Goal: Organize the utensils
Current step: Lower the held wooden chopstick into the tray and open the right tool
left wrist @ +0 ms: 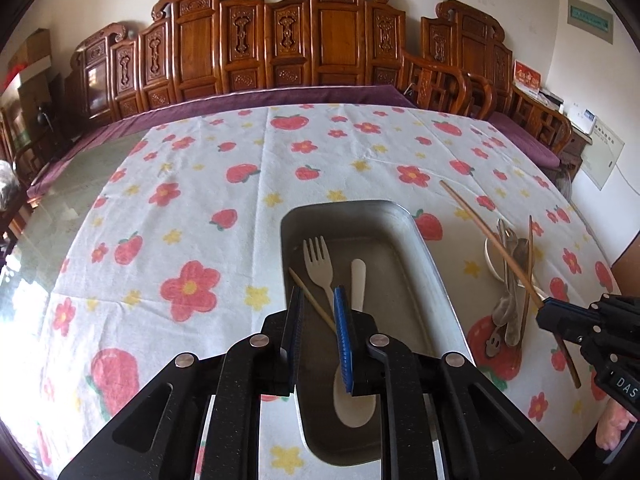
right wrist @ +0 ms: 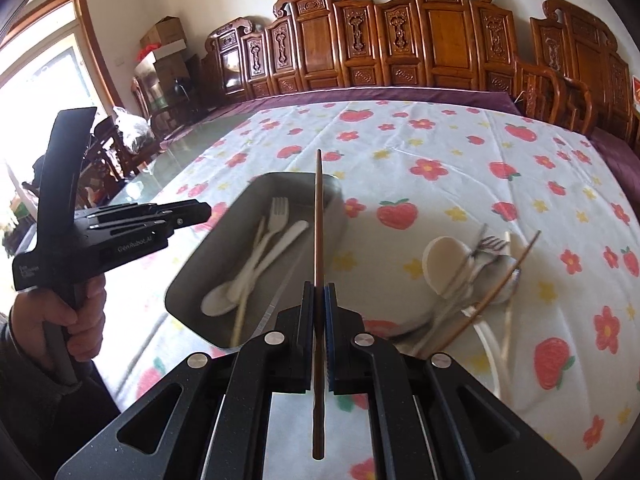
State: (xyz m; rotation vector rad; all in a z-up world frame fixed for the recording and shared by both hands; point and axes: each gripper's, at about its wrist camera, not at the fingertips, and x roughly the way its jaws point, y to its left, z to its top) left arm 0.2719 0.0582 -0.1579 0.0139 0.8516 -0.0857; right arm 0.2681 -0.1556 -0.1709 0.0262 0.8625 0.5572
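Note:
A metal tray (left wrist: 424, 248) (right wrist: 188, 268) lies on the flowered tablecloth and holds a cream fork (left wrist: 320, 268) (right wrist: 276, 216), a cream spoon (left wrist: 356, 396) (right wrist: 224, 300) and a thin chopstick (left wrist: 312, 300). My left gripper (left wrist: 318, 300) hovers over the tray's near end, open and empty. My right gripper (right wrist: 319, 292) (left wrist: 548, 308) is shut on a brown chopstick (right wrist: 318, 220) (left wrist: 488, 236), held above the tray's right side. A pile of utensils (right wrist: 476, 268) (left wrist: 510, 280) with a white bowl, metal forks and spoons and another chopstick lies right of the tray.
The cloth (left wrist: 200, 184) covers a glass-topped table (left wrist: 48, 256). A carved wooden bench with a purple cushion (left wrist: 280, 96) lines the far side. Boxes (right wrist: 164, 44) stand at the far left by a window.

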